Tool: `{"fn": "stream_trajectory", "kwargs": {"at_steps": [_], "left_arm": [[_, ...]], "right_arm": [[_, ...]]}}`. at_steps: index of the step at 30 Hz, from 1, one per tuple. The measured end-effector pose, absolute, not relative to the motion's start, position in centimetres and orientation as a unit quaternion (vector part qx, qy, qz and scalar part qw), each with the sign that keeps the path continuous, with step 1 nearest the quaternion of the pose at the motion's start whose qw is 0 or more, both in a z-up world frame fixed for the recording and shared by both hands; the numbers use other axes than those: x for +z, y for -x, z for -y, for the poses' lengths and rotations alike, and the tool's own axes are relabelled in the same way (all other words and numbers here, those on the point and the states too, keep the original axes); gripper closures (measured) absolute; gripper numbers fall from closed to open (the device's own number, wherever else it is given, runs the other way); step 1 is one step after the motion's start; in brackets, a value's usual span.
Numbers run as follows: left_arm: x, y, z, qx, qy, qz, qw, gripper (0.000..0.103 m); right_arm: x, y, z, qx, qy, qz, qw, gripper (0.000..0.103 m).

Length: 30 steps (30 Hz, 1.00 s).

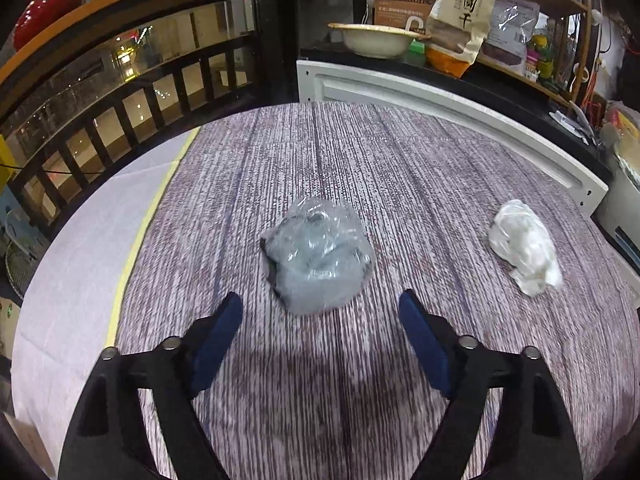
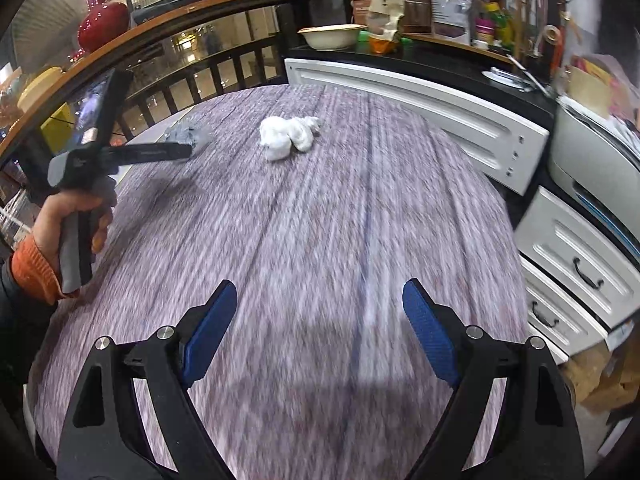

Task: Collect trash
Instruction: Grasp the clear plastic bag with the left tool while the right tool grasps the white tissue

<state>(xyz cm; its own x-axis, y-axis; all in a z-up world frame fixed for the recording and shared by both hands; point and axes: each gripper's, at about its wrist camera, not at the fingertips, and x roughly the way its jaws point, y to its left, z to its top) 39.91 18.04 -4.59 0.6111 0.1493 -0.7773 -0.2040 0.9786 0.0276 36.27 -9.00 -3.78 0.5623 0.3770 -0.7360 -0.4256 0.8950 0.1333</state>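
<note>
A crumpled clear grey plastic bag (image 1: 320, 256) lies in the middle of the round table (image 1: 360, 152), just ahead of my left gripper (image 1: 320, 300). That gripper is open, its blue pads standing either side of the bag's near edge without touching it. A crumpled white paper wad (image 1: 524, 244) lies to the bag's right. In the right wrist view the white wad (image 2: 288, 136) sits far ahead, and the plastic bag (image 2: 188, 134) is partly hidden behind the left gripper (image 2: 188, 152), held by a hand (image 2: 68, 216) with an orange cuff. My right gripper (image 2: 319, 288) is open over bare tabletop.
A white cabinet panel (image 1: 440, 96) curves along the table's far right edge. Behind it a counter carries a cream bowl (image 1: 376, 40) and snack bags (image 1: 464, 20). A dark wooden railing (image 1: 120, 112) runs on the left. White drawers (image 2: 572, 264) stand to the right.
</note>
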Motion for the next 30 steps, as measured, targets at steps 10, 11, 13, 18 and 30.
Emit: {"fn": "stream_trajectory", "kwargs": {"at_steps": [10,11,13,18,30], "left_arm": [[-5.0,-41.0,-18.6,0.084,0.029,-0.424,0.901,0.048],[-4.9,-41.1,-18.6,0.084,0.028,-0.421,0.903,0.048],[-4.6,-40.8,-18.8,0.086,0.028,-0.413,0.906,0.049],[-4.1,-39.9,-18.9,0.078,0.034,-0.407,0.909,0.049],[-3.8,-38.1,-18.3,0.074,0.031,-0.396,0.915,0.049]], "right_arm": [[-3.6,-43.1,4.8,0.247,0.013,-0.423,0.872,0.02],[-3.6,-43.7,4.2,0.247,0.016,-0.422,0.872,0.021],[-3.7,-45.1,3.1,0.248,0.023,-0.421,0.872,0.021],[-4.8,-48.9,-0.2,0.248,0.039,-0.443,0.86,0.029],[-5.1,-49.6,-2.3,0.224,0.09,-0.425,0.873,0.08]]}}
